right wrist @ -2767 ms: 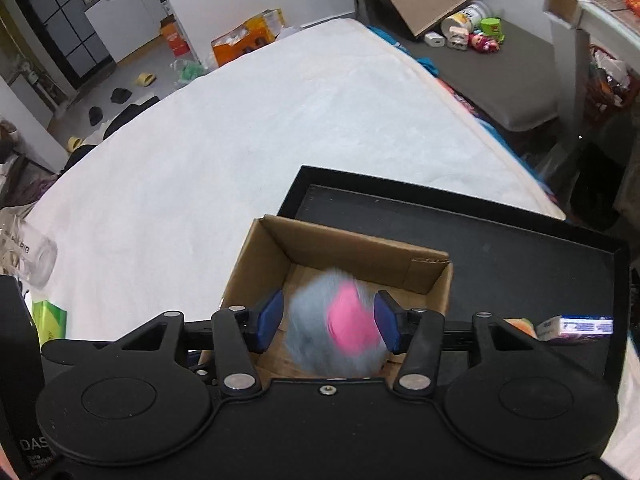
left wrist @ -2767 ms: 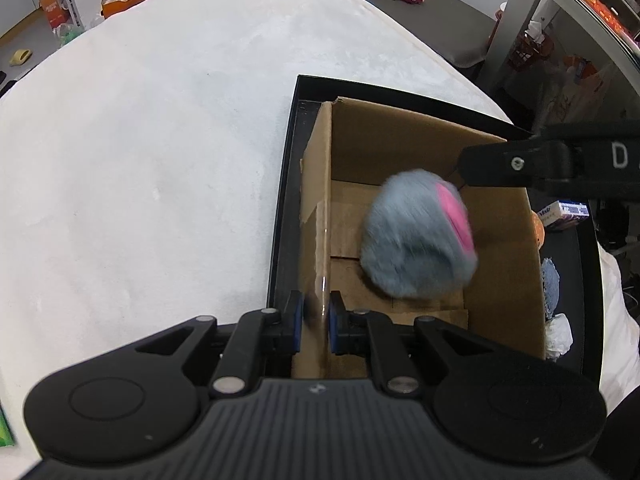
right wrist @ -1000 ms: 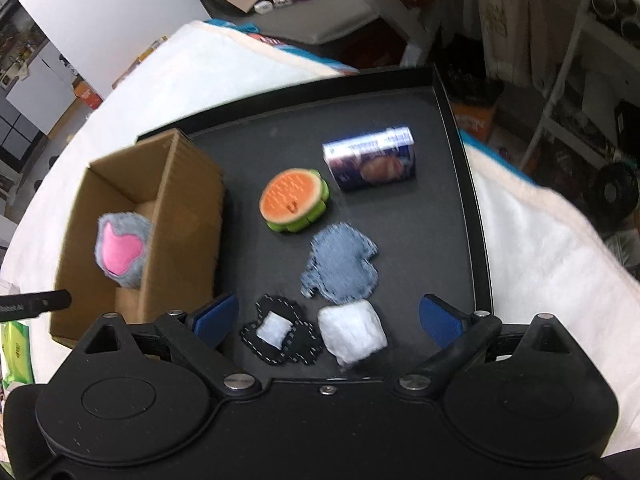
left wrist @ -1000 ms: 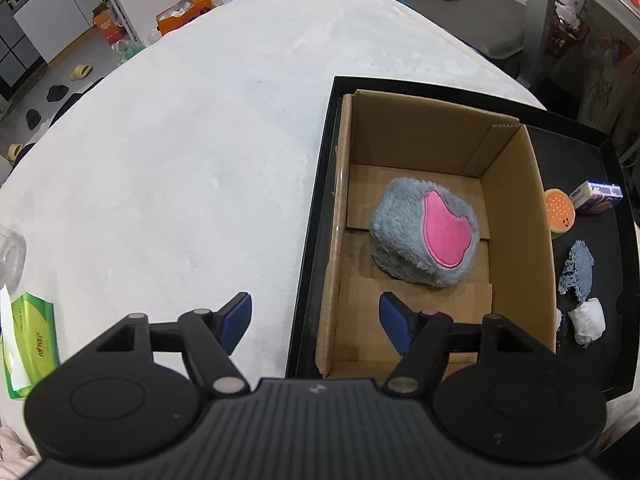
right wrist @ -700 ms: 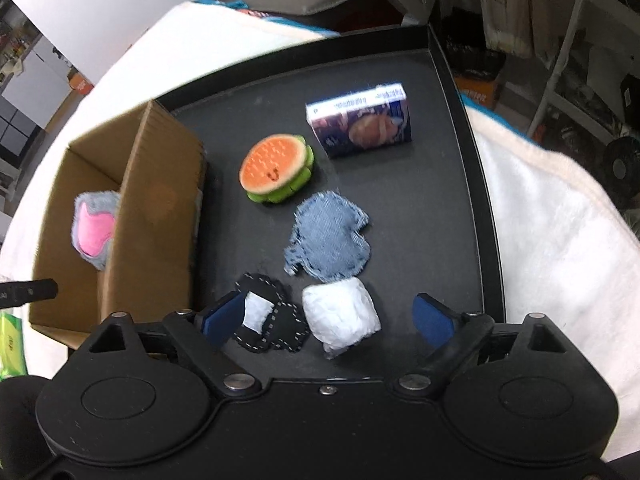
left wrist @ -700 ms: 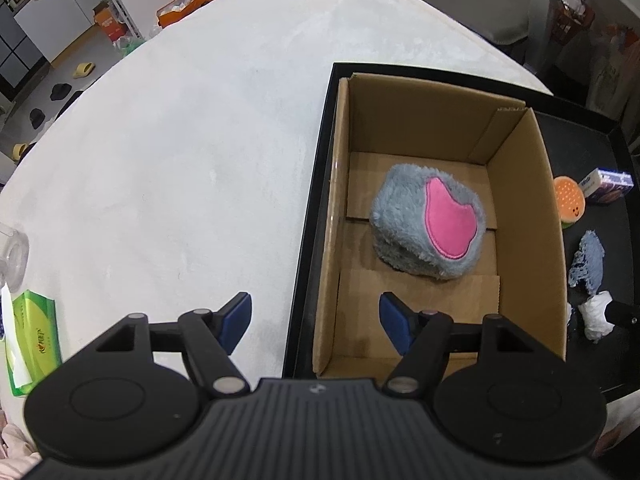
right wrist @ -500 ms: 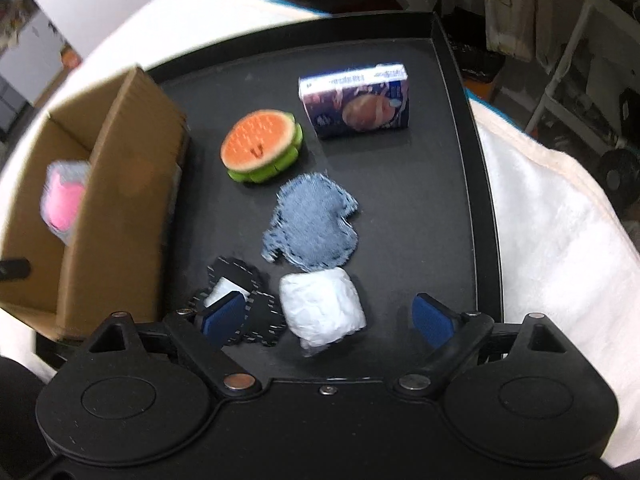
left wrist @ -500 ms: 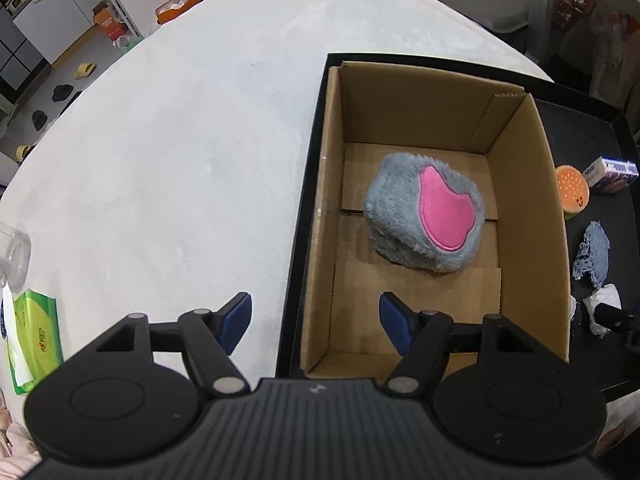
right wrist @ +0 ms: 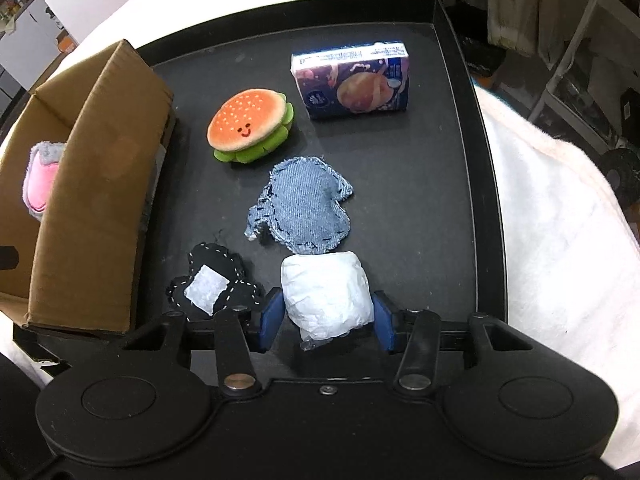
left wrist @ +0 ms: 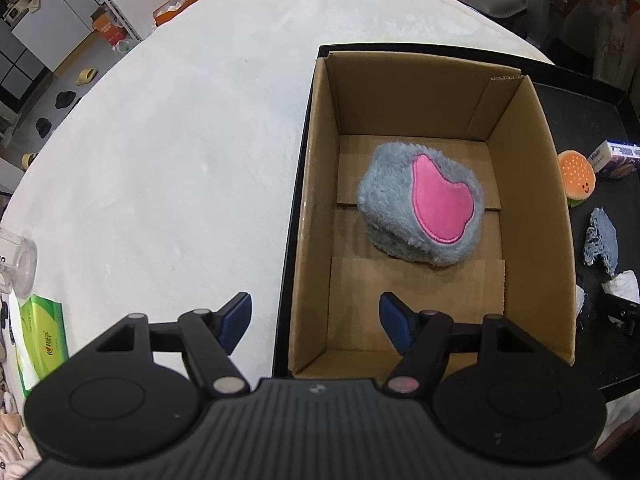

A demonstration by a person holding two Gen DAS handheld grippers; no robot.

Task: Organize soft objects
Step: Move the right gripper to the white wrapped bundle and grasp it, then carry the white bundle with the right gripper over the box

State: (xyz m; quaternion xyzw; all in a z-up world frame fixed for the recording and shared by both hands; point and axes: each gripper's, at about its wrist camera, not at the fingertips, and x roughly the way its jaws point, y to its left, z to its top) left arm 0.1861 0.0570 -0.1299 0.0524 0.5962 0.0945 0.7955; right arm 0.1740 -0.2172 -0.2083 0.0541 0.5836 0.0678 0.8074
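Note:
A grey plush with a pink patch (left wrist: 422, 210) lies inside the open cardboard box (left wrist: 532, 184) on the black tray (right wrist: 400, 208). My left gripper (left wrist: 314, 316) is open and empty, straddling the box's near left wall. My right gripper (right wrist: 325, 322) is low over the tray, its jaws close on both sides of a white crumpled soft packet (right wrist: 325, 298), still slightly apart. On the tray lie a plush burger (right wrist: 250, 124), a denim patch (right wrist: 306, 208) and a black stitched patch (right wrist: 212, 290).
A blue tissue pack (right wrist: 352, 80) lies at the tray's far side. The tray sits on a white bed cover (left wrist: 160, 140). A green tissue pack (left wrist: 38, 340) and a clear jar (left wrist: 14, 264) lie at the left. Shelves and clutter stand to the right.
My right gripper has moved down and forward over the tray and narrowed around the white packet. My left gripper has stayed open and drifted slightly over the box's near left wall.

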